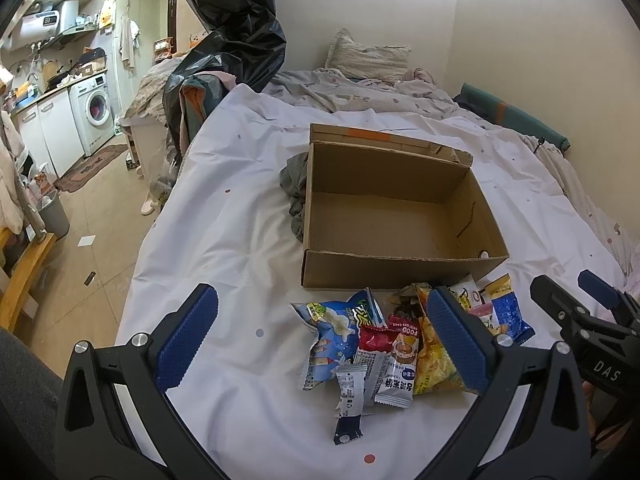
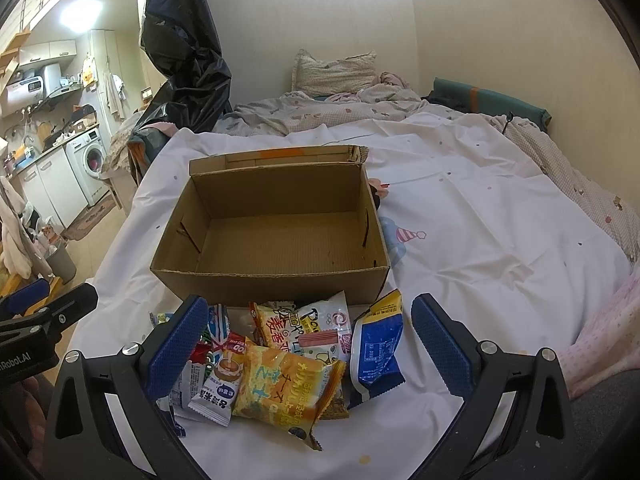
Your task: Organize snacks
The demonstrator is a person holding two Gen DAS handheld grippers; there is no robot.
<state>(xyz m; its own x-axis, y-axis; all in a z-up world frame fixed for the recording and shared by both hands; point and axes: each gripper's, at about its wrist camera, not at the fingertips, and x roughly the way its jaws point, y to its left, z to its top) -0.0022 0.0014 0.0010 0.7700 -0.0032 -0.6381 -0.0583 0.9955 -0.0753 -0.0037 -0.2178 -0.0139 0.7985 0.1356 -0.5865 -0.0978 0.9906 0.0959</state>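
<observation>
I see the cardboard box (image 2: 276, 236) w/ nothing in it, snack packets (image 2: 280, 364) all piled on bed; left tool (image 1: 320, 344) & right tool (image 2: 310, 350) wide open, holding nothing.

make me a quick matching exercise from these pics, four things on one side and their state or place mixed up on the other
Things:
1. cardboard box
2. snack packets
3. left gripper
4. pillow

States or places:
A. open, holding nothing
B. at the far end of the bed
C. empty, top open
D. heaped in front of the box

Pairs: 1-C, 2-D, 3-A, 4-B
</observation>
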